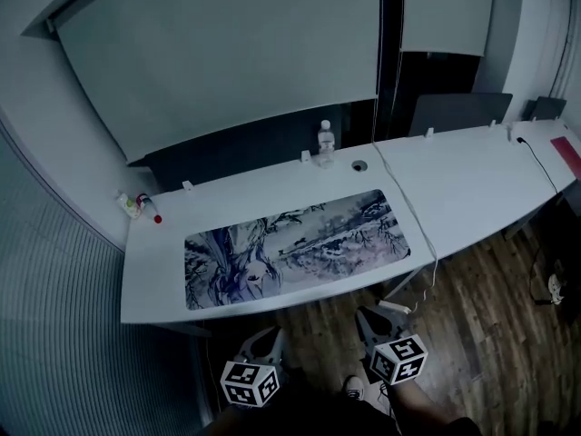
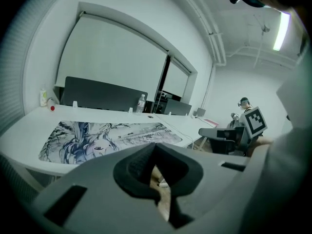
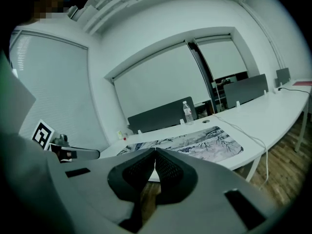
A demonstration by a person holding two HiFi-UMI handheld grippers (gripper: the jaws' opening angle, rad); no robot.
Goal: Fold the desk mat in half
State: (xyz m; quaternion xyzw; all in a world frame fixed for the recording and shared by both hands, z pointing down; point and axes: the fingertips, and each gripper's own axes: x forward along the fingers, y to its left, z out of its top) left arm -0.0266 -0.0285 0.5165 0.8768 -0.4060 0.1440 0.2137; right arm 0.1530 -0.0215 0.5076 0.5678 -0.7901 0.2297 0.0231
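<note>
The desk mat (image 1: 295,246) lies flat on the white desk (image 1: 472,166), just beyond the left gripper (image 1: 270,336) and right gripper (image 1: 369,318). Both hang short of the desk's front edge, over the wooden floor (image 1: 481,307), each with its jaws pressed together on nothing. The mat's long axis runs parallel to that front edge. It is a thin, rounded-corner rectangle printed with blue-grey ink-style artwork.

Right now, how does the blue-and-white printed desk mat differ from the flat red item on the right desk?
The blue-and-white printed desk mat is patterned; the flat red item looks plain. The mat covers much of the left desk and is fully visible; the red item is cut off by the picture's edge. Both lie flat.
</note>
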